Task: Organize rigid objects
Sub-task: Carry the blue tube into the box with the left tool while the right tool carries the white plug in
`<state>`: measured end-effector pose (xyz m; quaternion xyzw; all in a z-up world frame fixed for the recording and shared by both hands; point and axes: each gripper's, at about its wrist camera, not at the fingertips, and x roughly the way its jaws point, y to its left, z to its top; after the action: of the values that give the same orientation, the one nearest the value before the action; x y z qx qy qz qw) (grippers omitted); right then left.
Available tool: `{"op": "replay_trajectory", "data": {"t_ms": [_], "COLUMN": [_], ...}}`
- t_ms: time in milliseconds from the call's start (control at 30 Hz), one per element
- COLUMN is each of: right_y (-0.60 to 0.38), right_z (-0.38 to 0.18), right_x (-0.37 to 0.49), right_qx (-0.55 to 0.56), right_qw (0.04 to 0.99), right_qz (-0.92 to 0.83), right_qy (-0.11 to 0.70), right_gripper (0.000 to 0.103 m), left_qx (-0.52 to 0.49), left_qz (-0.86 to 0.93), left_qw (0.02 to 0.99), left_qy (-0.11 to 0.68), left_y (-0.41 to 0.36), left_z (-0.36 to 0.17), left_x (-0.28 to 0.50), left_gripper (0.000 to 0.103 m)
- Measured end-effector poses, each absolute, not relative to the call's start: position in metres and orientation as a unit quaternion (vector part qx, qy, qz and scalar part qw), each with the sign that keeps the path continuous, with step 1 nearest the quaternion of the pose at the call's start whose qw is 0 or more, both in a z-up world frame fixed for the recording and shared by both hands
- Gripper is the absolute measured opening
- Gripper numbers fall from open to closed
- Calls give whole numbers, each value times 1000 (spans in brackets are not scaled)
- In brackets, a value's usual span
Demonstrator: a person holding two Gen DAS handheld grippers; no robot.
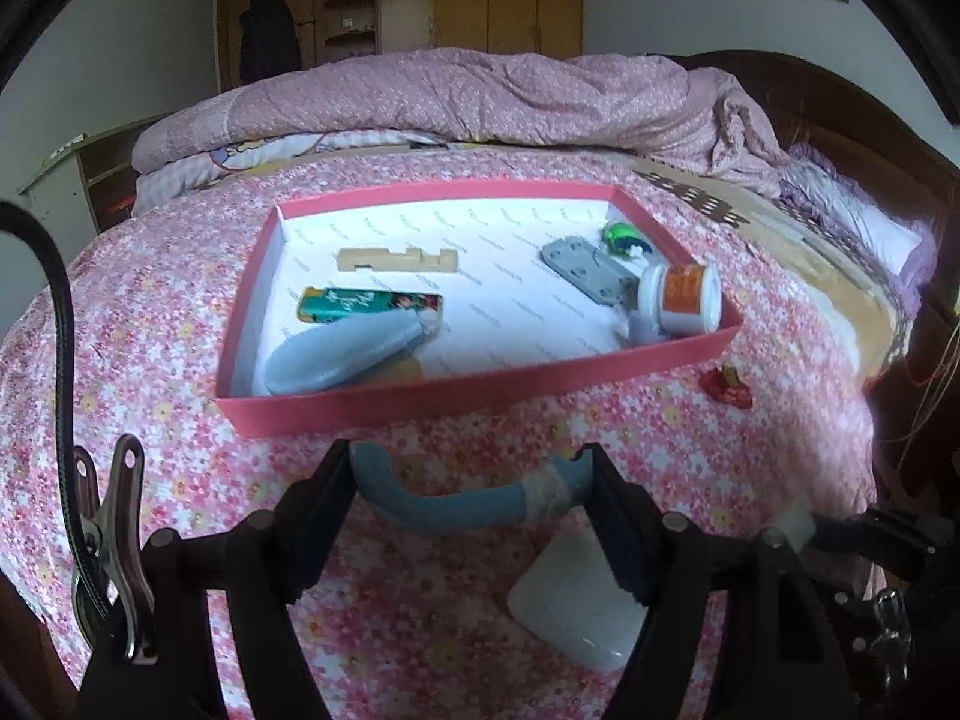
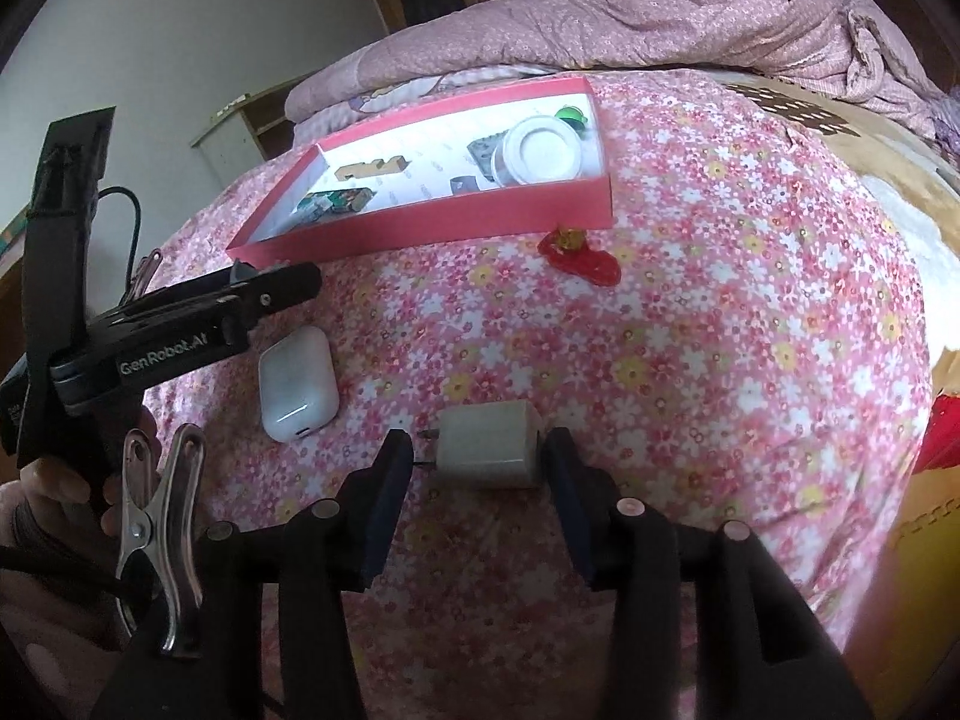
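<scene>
right now my left gripper (image 1: pixel 465 495) has its jaws clamped on a curved blue handle (image 1: pixel 456 507), which spans between the two pads with a band of pale tape near its right end, above the floral pink bedspread (image 1: pixel 660 450). just below it, lying on the cloth, is a white earbud case (image 1: pixel 570 594), partly hidden behind my right-hand finger. ahead sits the pink tray (image 1: pixel 480 399) with its white lining; inside it i see a wooden notched block (image 1: pixel 396 258) toward the back, a green printed lighter (image 1: pixel 366 306) beside a pale blue oval case (image 1: pixel 342 351) at the near left, and a grey hinge plate (image 1: pixel 582 270), a small green toy (image 1: pixel 621 237) and a white jar with an orange label (image 1: pixel 681 297) crowded in the right corner. a red trinket (image 1: pixel 729 387) lies on the bedspread just outside the tray's near right corner. my right gripper (image 2: pixel 480 459) has its jaws apart, straddling a small white charger plug (image 2: pixel 489 447) that rests on the cloth; the right pad is touching or nearly touching its side, while the left pad stands just off the metal prongs. from that side the left gripper's black body (image 2: pixel 180 330) shows near the earbud case. a rumpled mauve quilt (image 1: pixel 480 96) is heaped at the far side of the bed.
</scene>
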<state>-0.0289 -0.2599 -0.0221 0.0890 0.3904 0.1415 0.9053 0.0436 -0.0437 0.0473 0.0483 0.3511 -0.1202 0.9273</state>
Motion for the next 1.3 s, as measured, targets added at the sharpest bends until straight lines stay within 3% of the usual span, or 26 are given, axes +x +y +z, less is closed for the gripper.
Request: {"op": "replay_trajectory", "data": {"t_ms": [67,700,1300], "right_y": [-262,-259,-237], "right_z": [-22,6,39], "right_x": [-28,-10,49], "right_qx": [91,93,90], "right_qw": [906,908,913], "right_qz": [138,182,202], "right_qy": [390,367,343], "right_gripper": [38,38,38], "left_qx": [49,22,12], "left_qz": [-108,-102,-95], "left_qw": [930,943,930], "left_qy": [347,315,355], "left_y": [-42,-24,-20], "left_z": [50,94,68], "left_x": [47,112,171], "left_gripper": [77,78,78]}}
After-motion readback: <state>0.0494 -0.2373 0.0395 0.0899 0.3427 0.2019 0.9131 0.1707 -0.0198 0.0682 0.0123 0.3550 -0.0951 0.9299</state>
